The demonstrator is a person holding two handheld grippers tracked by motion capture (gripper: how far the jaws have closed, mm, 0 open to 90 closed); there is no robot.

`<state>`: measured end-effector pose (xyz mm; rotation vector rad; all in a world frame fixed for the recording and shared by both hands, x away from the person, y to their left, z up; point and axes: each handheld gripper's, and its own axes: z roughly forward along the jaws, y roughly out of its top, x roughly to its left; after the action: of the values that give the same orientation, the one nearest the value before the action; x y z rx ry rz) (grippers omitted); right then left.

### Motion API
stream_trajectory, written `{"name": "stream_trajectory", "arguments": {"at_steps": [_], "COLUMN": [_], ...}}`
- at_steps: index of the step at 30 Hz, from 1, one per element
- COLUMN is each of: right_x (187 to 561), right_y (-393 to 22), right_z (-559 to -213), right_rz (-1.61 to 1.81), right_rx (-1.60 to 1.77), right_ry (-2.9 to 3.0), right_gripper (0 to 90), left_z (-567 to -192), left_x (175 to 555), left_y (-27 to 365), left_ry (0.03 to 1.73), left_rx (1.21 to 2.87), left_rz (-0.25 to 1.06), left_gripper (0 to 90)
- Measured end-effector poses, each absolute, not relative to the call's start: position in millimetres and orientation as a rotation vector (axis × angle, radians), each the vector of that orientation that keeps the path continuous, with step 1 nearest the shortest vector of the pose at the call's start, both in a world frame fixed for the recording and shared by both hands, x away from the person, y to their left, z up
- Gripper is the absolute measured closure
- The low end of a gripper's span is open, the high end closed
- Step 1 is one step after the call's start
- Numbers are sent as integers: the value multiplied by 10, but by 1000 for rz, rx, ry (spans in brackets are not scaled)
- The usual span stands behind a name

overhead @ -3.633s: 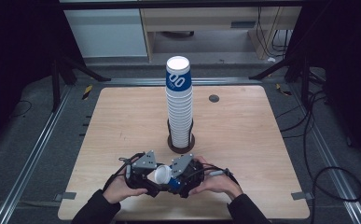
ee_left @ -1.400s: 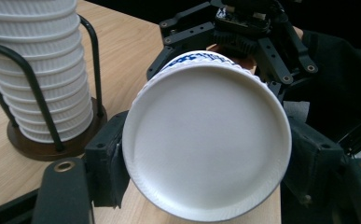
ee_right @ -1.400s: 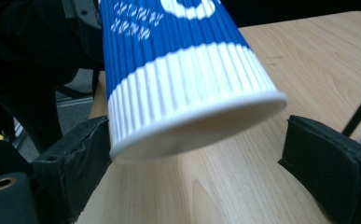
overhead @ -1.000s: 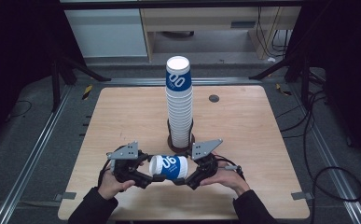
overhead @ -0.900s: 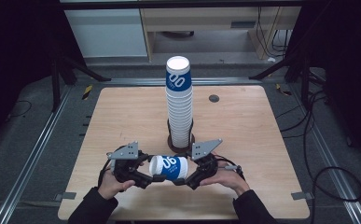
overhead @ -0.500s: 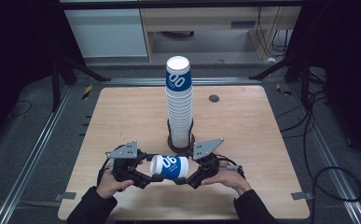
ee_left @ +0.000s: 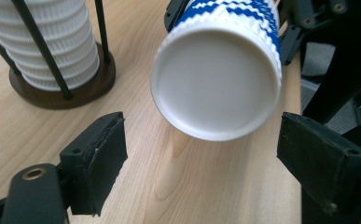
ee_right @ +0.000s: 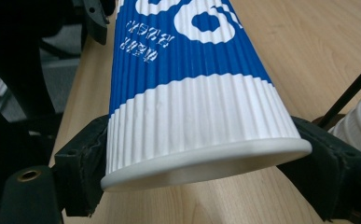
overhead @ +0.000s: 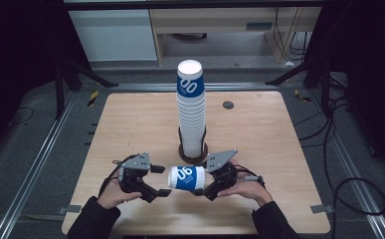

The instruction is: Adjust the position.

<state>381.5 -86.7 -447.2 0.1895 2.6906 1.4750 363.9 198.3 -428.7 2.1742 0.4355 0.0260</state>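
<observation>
Blue-and-white ribbed cup (overhead: 186,178) reads "00"; smaller print is illegible. Right gripper (ee_right: 206,182) clamps its rim end; left gripper (ee_left: 201,158) gapes wide, just short of its base.

A pale wooden table (overhead: 130,129) stands on a grey floor (overhead: 26,164). A small dark round disc (overhead: 228,104) lies on the table's far right part. Beyond the table stands a white cabinet (overhead: 115,35).

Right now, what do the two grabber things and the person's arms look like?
Both are black. The left gripper and right gripper each carry a grey three-cornered plate on top and trail a black cable. Their jaws are chunky black blocks. The person wears dark sleeves.
</observation>
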Motion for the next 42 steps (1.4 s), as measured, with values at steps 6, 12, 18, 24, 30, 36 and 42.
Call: {"name": "stream_trajectory", "arguments": {"at_steps": [6,12,18,24,30,36,42], "right_x": [3777,3723,3688,3679,3684,3740,3804], "right_y": [-727,-593,-532,-522,-532,-600,-766], "right_z": [-4550,-4618,-4644,-4643,-4634,-4567,-4421], "right_rz": [1359,1269,1238,1233,1246,1317,1505], "right_rx": [120,56,18,-3,5,88,191], "right_ry": [2755,2818,2847,2853,2851,2788,2686], "right_gripper": [157,157,156,156,142,75,73], "left_z": [-4390,-4452,-4481,-4494,-4479,-4443,-4401], "left_x": [3601,3564,3552,3544,3546,3582,3627], "left_y": [1830,1735,1696,1681,1693,1764,1888], "left_ry": [373,326,303,285,284,309,351], "left_rx": [2305,2384,2420,2431,2415,2374,2311], "left_rz": [17,-1,-19,-39,-35,-17,5], "left_gripper": [150,160,200,265,269,269,269]}}
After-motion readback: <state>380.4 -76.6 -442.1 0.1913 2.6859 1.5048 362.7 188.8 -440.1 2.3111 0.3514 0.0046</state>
